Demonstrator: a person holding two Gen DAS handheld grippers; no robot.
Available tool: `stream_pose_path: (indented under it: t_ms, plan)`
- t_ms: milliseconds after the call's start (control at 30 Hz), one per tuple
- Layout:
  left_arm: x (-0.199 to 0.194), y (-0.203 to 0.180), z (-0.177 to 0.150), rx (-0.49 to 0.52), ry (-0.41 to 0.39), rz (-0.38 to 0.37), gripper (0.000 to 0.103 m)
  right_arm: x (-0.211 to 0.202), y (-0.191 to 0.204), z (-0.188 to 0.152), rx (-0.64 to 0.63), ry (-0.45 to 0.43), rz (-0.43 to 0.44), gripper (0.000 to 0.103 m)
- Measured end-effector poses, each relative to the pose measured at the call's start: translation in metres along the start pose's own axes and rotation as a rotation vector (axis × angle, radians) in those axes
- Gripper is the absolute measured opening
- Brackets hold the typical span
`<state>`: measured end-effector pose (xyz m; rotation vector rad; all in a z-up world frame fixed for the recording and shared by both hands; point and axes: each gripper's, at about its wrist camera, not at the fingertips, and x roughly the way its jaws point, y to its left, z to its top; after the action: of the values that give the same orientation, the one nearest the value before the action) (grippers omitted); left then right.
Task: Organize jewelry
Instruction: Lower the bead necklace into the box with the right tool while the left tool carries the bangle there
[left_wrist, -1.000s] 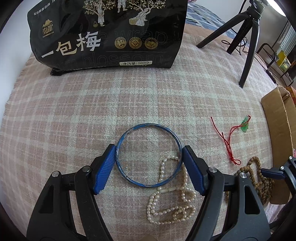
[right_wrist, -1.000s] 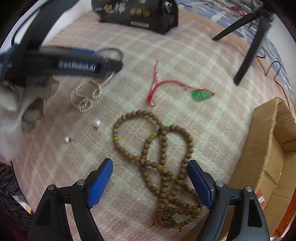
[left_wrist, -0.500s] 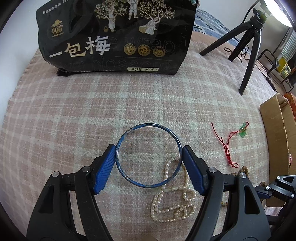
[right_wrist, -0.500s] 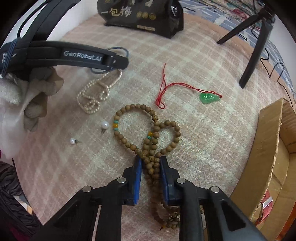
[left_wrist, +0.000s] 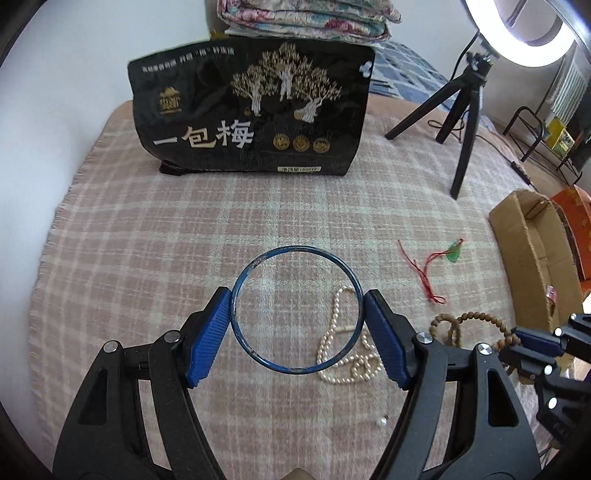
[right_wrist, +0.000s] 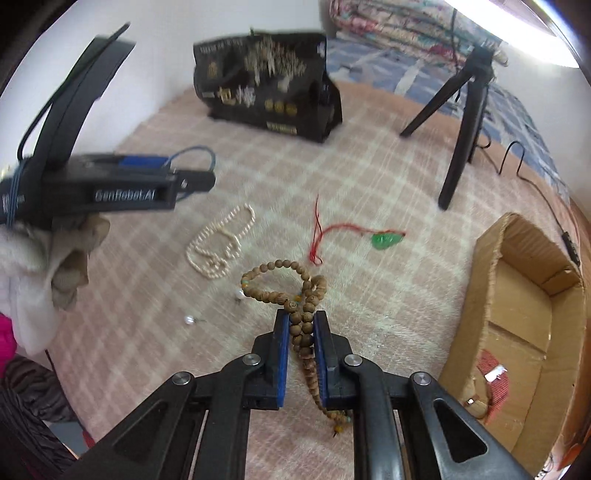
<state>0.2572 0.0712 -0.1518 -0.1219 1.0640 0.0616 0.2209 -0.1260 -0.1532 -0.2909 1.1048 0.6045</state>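
the wooden bead string (right_wrist: 295, 291) is pinched only across a doubled stretch of beads, with one loop sticking out ahead of the right tongs (right_wrist: 301, 334) and a tail hanging below them at the lower middle of the right view. round beads can roll between flat pads, so the string could slip out, and the dangling loop could catch on the wall of the cardboard box (right_wrist: 491, 280) at the right of the frame if it is carried there low. the thin blue bangle (left_wrist: 297, 312) is held only at two points on its rim, so a tilt or a knock could twist it free. it hangs over the pearl necklace (left_wrist: 349, 347) on the checked blanket (left_wrist: 147, 240), so a drop would land on the pearls.

the left tongs (left_wrist: 297, 325), at the centre of the left view, stand wide, their blue pads pressed on opposite sides of the bangle, which seems clear of the blanket. the right tongs' jaws have just been closing and are now nearly together, clamped on the bead string. the red cord with a green pendant (right_wrist: 386, 240), the pearl necklace and two loose pearl studs (right_wrist: 190, 319) lie untouched on the blanket, mid-frame in the right view.
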Motion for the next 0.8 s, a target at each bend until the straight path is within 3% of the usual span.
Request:
stream_pose_path:
  t_ms: [300, 800]
  plan:
    - [-0.056, -0.004, -0.013, -0.02, -0.066, -0.065, 0.074, -0.059, 0.004, 0.007, 0.051, -0.153, -0.003, 0.011]
    - [-0.087, -0.06, -0.031, 0.071, -0.128, -0.145, 0.074, -0.139, -0.016, 0.003, 0.108, -0.364, -0.047, 0.011]
